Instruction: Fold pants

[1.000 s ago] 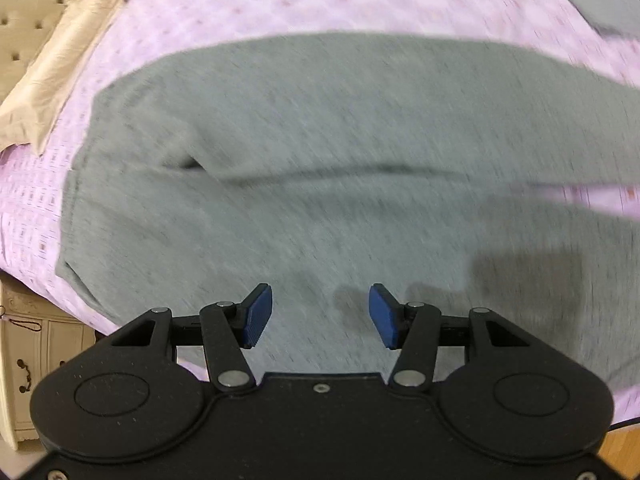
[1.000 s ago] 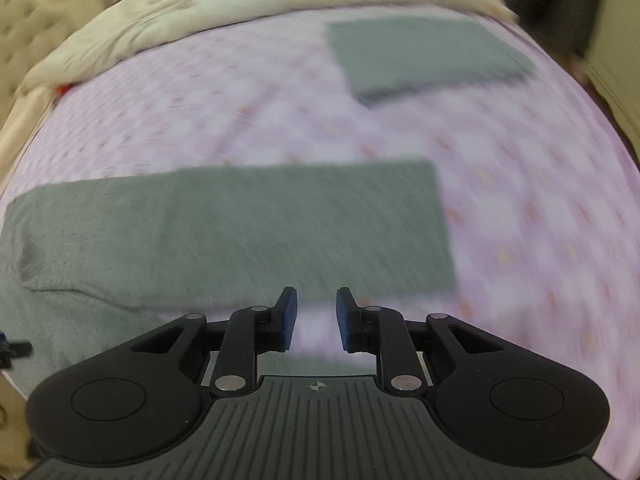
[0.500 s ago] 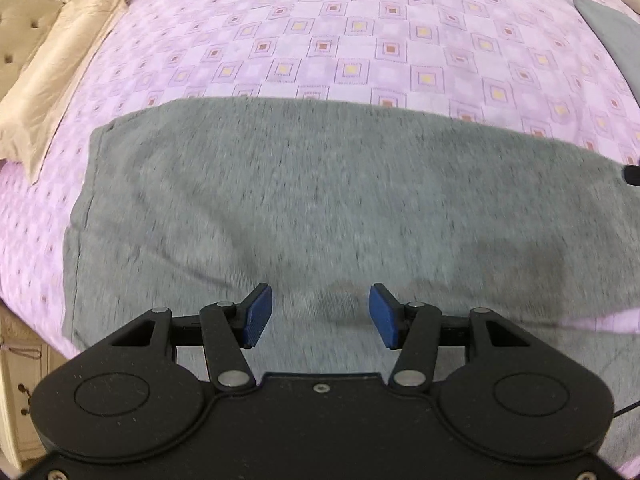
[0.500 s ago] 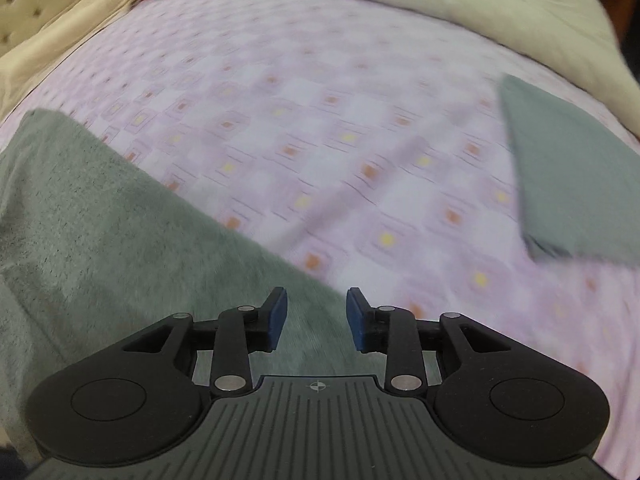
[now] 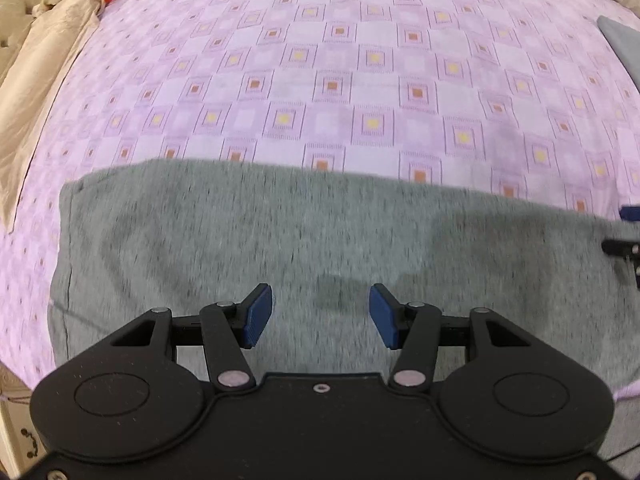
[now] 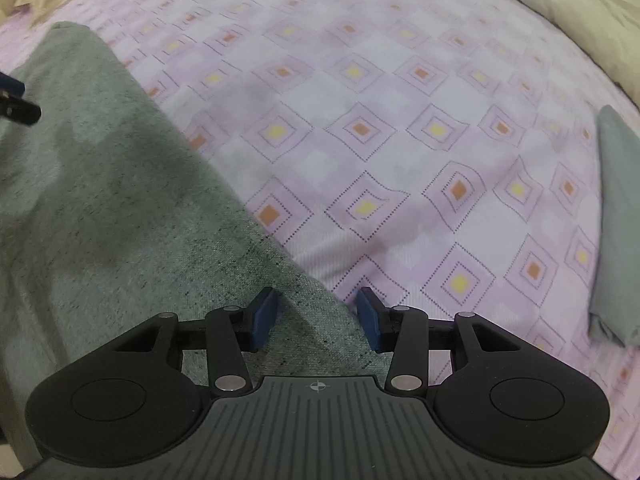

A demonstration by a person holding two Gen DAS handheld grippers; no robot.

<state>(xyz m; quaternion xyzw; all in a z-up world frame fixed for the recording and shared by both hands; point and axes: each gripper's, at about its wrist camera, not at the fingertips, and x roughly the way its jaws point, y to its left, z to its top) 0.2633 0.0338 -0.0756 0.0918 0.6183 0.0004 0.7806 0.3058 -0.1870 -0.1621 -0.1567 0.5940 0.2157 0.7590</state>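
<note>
Grey pants [image 5: 280,232] lie flat on the bed, folded lengthwise into one long strip. My left gripper [image 5: 321,316] is open and empty, low over the pants near their waist end. The pants also show in the right wrist view [image 6: 112,208], with their far edge running diagonally. My right gripper [image 6: 316,318] is open and empty, its jaws straddling that edge. The right gripper's tip [image 5: 626,246] shows at the right edge of the left wrist view. The left gripper's tip [image 6: 16,104] shows at the left edge of the right wrist view.
The bed has a purple checked sheet [image 5: 360,80]. A beige pillow [image 5: 40,80] lies at the left and a cream duvet [image 6: 560,8] at the far side. A folded grey garment [image 6: 616,232] lies on the sheet to the right. A wooden cabinet [image 5: 16,432] stands beside the bed.
Both grippers have dropped lower and closer to the pants. The right gripper has swung left onto the pants' far edge and its jaws have opened wider. The pants now lie smoother.
</note>
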